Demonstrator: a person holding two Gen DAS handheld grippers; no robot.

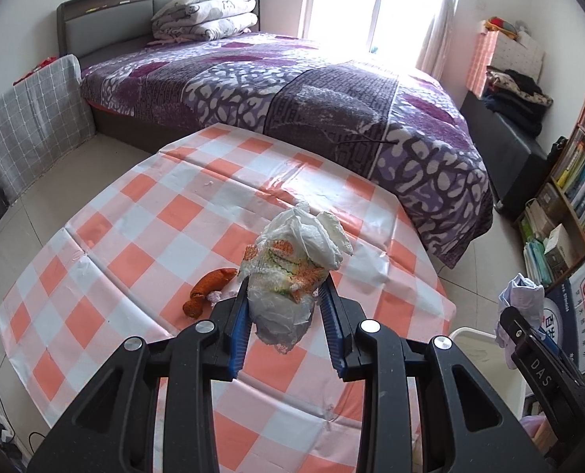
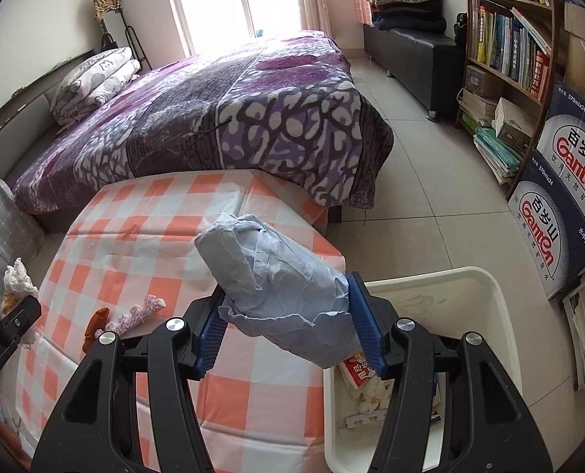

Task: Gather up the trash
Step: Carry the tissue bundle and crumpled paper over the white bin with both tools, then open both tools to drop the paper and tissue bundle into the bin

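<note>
My left gripper point(image 1: 286, 307) is shut on a crumpled plastic wrapper with white tissue point(image 1: 292, 264), held above the orange-and-white checked table point(image 1: 134, 236). My right gripper point(image 2: 288, 315) is shut on a crumpled pale blue paper bundle point(image 2: 276, 276), held over the table's right edge beside the white bin point(image 2: 450, 280). The bin holds some packaging and paper scraps point(image 2: 367, 390). An orange knitted piece point(image 1: 209, 291) lies on the table just left of the left gripper. A pink lacy scrap point(image 2: 138, 313) lies beside it. The right gripper with its blue bundle point(image 1: 519, 299) shows at the right of the left wrist view.
A bed with a purple patterned blanket point(image 1: 312, 90) stands behind the table. A bookshelf point(image 2: 509, 39) and stacked water cartons point(image 2: 560, 197) line the right wall. A dark bench with folded clothes point(image 2: 410, 43) stands by the window. A grey checked cushion point(image 1: 32, 126) leans left.
</note>
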